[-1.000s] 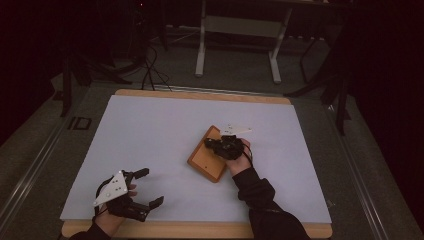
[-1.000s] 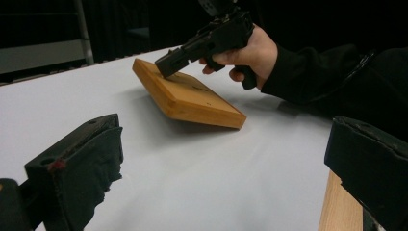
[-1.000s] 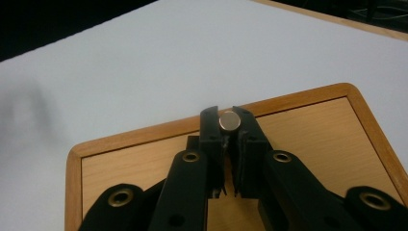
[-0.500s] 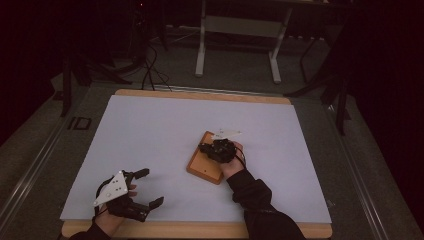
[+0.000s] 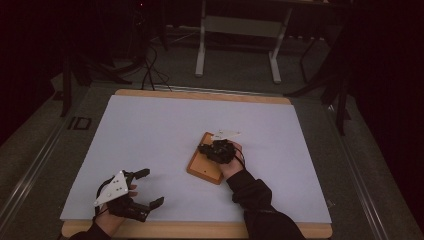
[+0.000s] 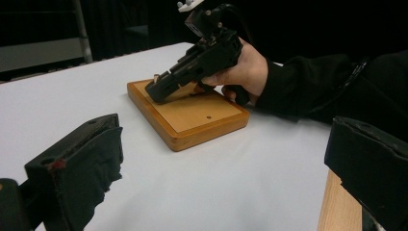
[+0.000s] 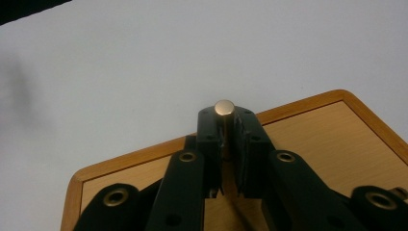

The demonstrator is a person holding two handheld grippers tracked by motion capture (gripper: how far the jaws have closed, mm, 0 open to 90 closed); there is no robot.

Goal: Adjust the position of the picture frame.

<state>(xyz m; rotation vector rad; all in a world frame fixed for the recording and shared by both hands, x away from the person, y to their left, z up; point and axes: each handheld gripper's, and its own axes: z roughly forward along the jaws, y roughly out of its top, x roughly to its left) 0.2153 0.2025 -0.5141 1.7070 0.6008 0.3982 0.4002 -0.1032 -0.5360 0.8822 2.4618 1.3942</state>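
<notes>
A flat wooden board [image 5: 204, 170] lies on the white mat right of centre. My right gripper [image 5: 202, 148] leans over it, held by a hand in a black sleeve, fingertips low on the board's far left part. In the right gripper view its jaws [image 7: 225, 118] stand almost together around a small round-headed metal pin [image 7: 224, 107] that rises from the board [image 7: 337, 130]; they have just been opening slightly, with the pin still between the pads. My left gripper [image 5: 149, 188] rests open near the front left corner, nothing between its fingers. The left gripper view shows the board [image 6: 192, 118] and the right gripper [image 6: 156, 91].
The white mat [image 5: 150, 130] covers most of a wooden table whose front edge [image 5: 200, 231] shows below it. A small dark hole [image 6: 208, 117] marks the board's near part. Behind the table stand a metal frame [image 5: 201, 50] and cables on a dark floor.
The right gripper has shifted a little to the left over the board. The left gripper has stayed where it was.
</notes>
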